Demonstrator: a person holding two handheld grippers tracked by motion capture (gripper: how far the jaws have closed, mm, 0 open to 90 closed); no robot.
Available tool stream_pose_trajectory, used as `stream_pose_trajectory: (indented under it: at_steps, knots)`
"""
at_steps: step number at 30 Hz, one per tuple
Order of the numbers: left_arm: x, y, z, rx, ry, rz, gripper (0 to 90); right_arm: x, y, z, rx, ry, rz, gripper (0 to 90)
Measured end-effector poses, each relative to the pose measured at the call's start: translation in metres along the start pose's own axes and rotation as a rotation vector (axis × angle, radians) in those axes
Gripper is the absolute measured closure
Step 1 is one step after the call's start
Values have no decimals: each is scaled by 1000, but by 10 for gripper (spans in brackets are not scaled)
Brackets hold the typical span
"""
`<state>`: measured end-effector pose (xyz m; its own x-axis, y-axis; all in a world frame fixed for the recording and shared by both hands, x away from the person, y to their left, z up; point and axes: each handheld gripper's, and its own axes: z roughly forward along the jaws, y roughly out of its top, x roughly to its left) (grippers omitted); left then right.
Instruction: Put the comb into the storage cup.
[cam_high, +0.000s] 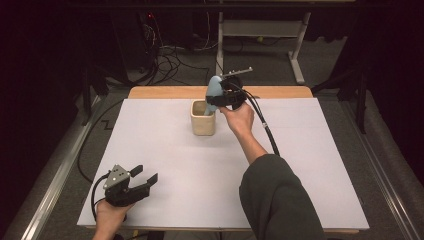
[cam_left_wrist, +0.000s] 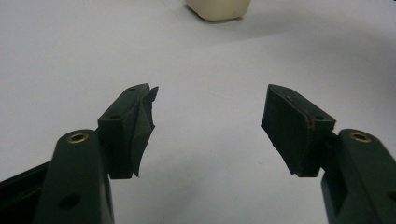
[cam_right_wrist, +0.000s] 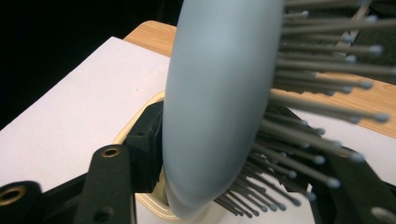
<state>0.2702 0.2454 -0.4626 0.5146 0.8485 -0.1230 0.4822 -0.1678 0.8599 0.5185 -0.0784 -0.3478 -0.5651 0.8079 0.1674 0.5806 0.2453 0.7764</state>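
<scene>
A cream square cup stands upright toward the far middle of the white sheet. Directly over its right rim my right gripper is shut on a pale blue hairbrush, head upward. In the right gripper view the hairbrush looms between the jaws, grey bristles pointing right, its lower end over the cup. My left gripper rests low at the near left of the sheet, open and holding nothing. In the left gripper view the left gripper has its jaws wide apart, and the cup sits far ahead.
The white sheet covers a wooden table whose far edge shows beyond it. A black cable trails from the right gripper across the sheet. Table legs and cables stand on the floor behind.
</scene>
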Motion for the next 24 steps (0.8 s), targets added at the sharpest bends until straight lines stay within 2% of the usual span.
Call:
stream_pose_trajectory:
  at_steps: [18,24]
  knots:
    - [0,0,0,4,3,5,341,-3,-2,-8,-40,-33,-21,302]
    - [0,0,0,5,3,5,341,-5,-5,-11,-52,-34,-30,290]
